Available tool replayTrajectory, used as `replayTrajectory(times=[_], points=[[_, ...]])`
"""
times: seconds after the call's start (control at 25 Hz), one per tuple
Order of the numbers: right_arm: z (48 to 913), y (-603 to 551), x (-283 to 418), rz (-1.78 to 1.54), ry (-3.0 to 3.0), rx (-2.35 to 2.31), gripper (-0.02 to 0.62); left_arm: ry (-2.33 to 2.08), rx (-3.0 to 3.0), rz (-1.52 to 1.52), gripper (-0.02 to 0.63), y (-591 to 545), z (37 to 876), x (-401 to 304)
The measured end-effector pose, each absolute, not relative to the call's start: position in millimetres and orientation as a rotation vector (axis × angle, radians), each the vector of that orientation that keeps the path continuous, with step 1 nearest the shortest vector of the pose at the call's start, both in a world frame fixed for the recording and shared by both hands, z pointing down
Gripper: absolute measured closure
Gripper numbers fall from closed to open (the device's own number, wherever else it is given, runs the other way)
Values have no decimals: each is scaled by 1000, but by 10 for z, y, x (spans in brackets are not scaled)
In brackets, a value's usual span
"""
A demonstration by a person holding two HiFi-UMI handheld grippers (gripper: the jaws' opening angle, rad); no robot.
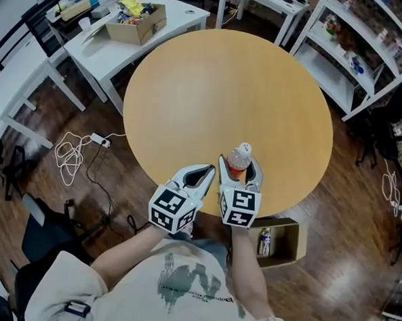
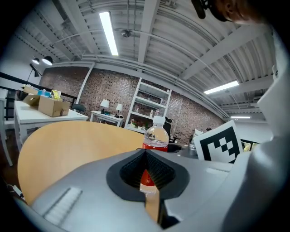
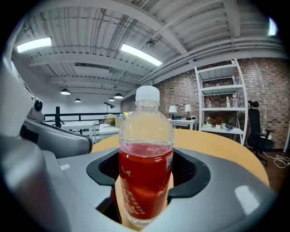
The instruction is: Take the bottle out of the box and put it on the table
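One bottle of red drink is squeezed upright in our right gripper at the table edge, our left gripper beside it is closed and empty, and a small bottle sits in the box.

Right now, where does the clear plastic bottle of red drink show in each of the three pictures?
Head view: the clear plastic bottle of red drink, low centre, in the right hand-held gripper.
Left gripper view: bottle at centre, rising beyond the shut jaws.
Right gripper view: bottle dead centre, between the jaws.
Shared landmark: the round wooden table.
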State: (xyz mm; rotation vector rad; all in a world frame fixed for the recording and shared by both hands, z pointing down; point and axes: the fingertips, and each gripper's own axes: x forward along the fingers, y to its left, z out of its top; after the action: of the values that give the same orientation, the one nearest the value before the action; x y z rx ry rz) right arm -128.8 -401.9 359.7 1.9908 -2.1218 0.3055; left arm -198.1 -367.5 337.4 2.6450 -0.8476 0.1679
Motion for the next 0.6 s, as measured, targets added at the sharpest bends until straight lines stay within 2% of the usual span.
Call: replayTrajectory(times=[0.6], points=[[3612,-4209,-1238,148,-2053,2101,278,-808,2679,220,609,-3913,3430,-1899]])
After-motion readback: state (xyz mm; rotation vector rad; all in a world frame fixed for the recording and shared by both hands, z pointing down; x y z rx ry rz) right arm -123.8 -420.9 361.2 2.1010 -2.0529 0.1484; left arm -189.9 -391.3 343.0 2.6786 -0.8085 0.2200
